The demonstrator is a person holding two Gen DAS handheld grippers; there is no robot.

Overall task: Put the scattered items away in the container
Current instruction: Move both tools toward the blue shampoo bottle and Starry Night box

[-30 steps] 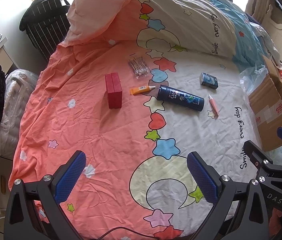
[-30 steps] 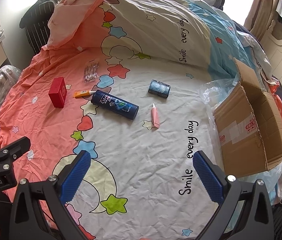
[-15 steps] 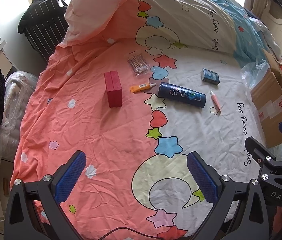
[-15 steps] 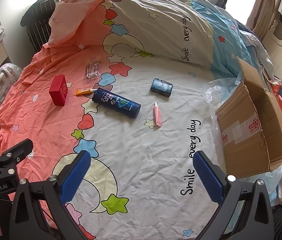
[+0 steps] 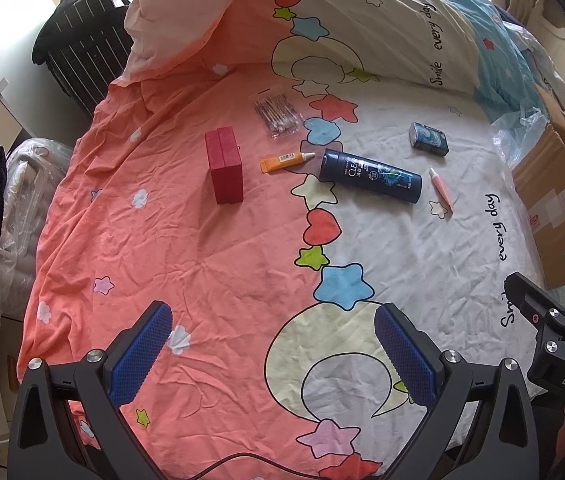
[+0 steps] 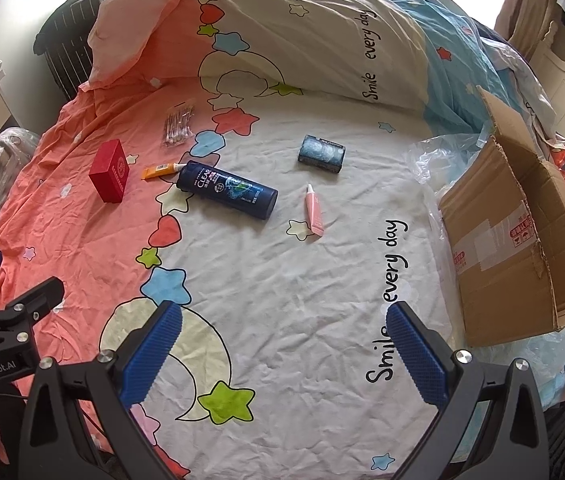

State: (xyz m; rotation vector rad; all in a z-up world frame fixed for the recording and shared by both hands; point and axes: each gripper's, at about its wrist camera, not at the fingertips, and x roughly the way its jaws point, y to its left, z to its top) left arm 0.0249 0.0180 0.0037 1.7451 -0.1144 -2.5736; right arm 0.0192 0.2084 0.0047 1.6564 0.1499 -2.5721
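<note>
Nearest the bed's (image 6: 282, 280) front edge, the left gripper (image 5: 272, 354) and right gripper (image 6: 284, 354) hover with jaws wide apart, holding nothing. Mid-bed lie a pink tube (image 6: 314, 216), a dark blue shampoo bottle (image 6: 227, 190), an orange tube (image 6: 160, 170) and a red box (image 6: 109, 176). Farther back sit a small blue box (image 6: 321, 154) and bagged cotton swabs (image 6: 178, 130). At the right edge stands the open cardboard box (image 6: 522, 240).

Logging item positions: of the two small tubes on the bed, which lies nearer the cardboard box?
The pink tube, right of the blue shampoo bottle; the orange tube lies on the bottle's far side from the cardboard box.
</note>
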